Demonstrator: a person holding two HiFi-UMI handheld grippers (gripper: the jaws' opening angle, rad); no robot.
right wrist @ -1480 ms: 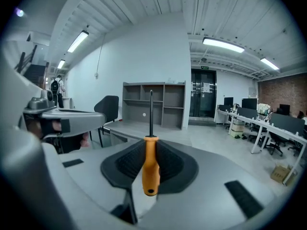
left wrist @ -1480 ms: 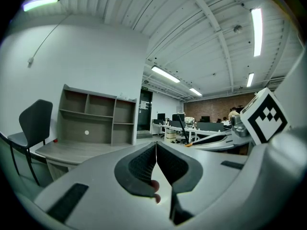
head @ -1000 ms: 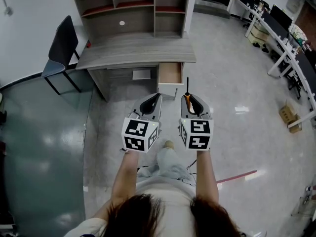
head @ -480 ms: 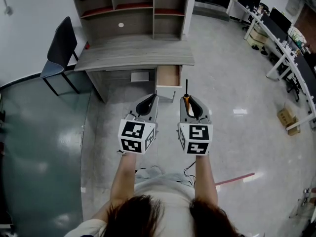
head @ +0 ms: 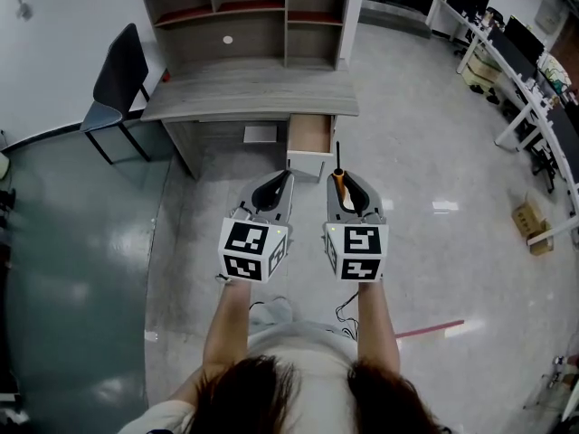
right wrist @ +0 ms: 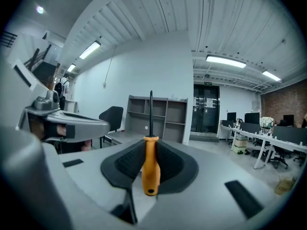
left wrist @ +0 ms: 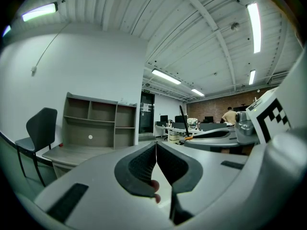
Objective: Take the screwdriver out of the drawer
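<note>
1. Desk (head: 249, 93) at 12 o'clock: grey wood top, shelf unit (head: 312, 16) standing on its back edge.
2. Small white round item (head: 227, 40) sits in the unit's lower left bay.
3. Drawer (head: 310, 134) under the desk's right end is pulled open.
4. Floor (head: 434, 152), pale and glossy, carries a chair (head: 118, 75) at 10 o'clock, a cardboard box (head: 527, 213) at 3 o'clock and a red strip (head: 430, 329) at 4 o'clock.

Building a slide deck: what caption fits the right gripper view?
Right gripper clamped on an orange-handled screwdriver, its shaft aimed at the shelved desk.
</note>
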